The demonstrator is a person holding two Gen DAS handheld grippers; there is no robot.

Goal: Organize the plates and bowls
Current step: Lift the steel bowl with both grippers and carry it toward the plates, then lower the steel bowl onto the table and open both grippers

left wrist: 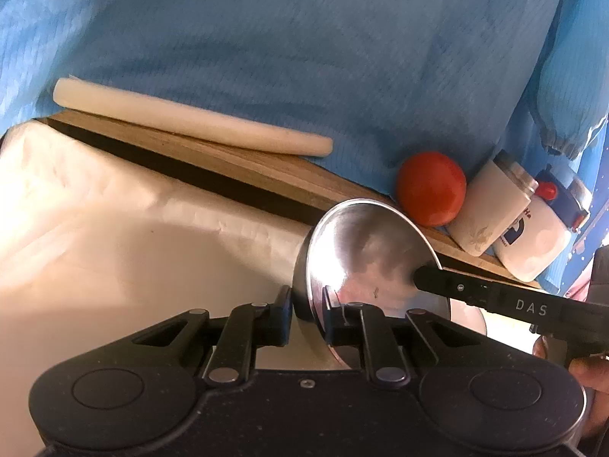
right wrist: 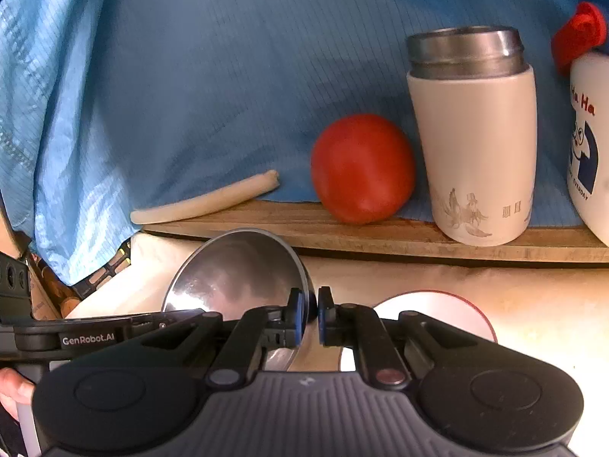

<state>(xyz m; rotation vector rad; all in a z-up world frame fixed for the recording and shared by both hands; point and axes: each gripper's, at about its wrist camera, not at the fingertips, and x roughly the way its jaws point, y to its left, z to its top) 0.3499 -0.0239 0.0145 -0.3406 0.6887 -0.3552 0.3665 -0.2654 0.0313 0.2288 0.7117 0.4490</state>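
Note:
A shiny steel bowl (left wrist: 365, 255) is tilted on its edge above the cream tabletop (left wrist: 114, 228). My left gripper (left wrist: 306, 312) is shut on the bowl's near rim. My right gripper (right wrist: 309, 314) is shut on the opposite rim of the same bowl (right wrist: 236, 274); its finger (left wrist: 456, 287) reaches in from the right in the left wrist view. A white plate with a red rim (right wrist: 437, 312) lies on the table just right of the bowl, partly hidden by my right gripper.
A wooden board (right wrist: 380, 236) runs along the back, against blue cloth (right wrist: 228, 76). On it stand a red tomato (right wrist: 361, 167), a white steel-rimmed tumbler (right wrist: 472, 144), a white printed bottle (right wrist: 590, 144) and a pale stick (right wrist: 205, 200).

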